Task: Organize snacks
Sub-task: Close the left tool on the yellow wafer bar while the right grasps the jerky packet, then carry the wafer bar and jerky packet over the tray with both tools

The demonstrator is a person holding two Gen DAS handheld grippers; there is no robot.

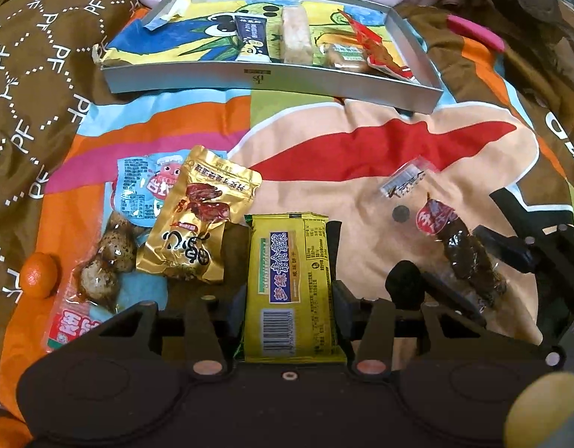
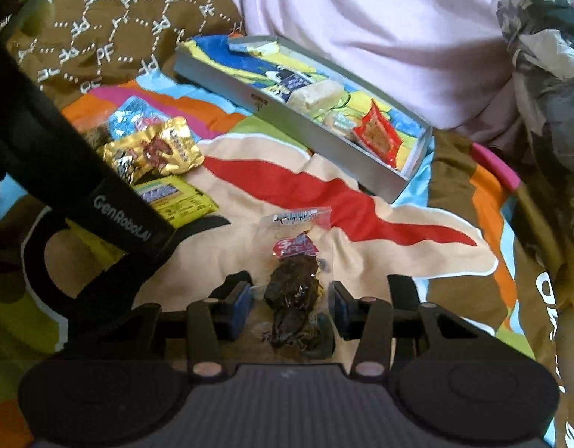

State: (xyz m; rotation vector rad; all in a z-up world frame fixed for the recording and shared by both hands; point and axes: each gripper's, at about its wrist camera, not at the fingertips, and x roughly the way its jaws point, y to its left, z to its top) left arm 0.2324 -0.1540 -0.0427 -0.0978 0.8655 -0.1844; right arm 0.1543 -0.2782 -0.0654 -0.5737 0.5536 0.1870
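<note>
Left tongs straddle the yellow biscuit pack, pads seemingly touching its edges though I cannot tell if clenched. Right tongs hang released around the clear dark-snack pouch, gaps both sides. Both lie on the bed quilt; the grey box waits at twelve o'clock. Squeeze each pack mid-length, lift level. Foil film is slick and crinkly, the pouch lumpy, the quilt soft underneath.
</note>
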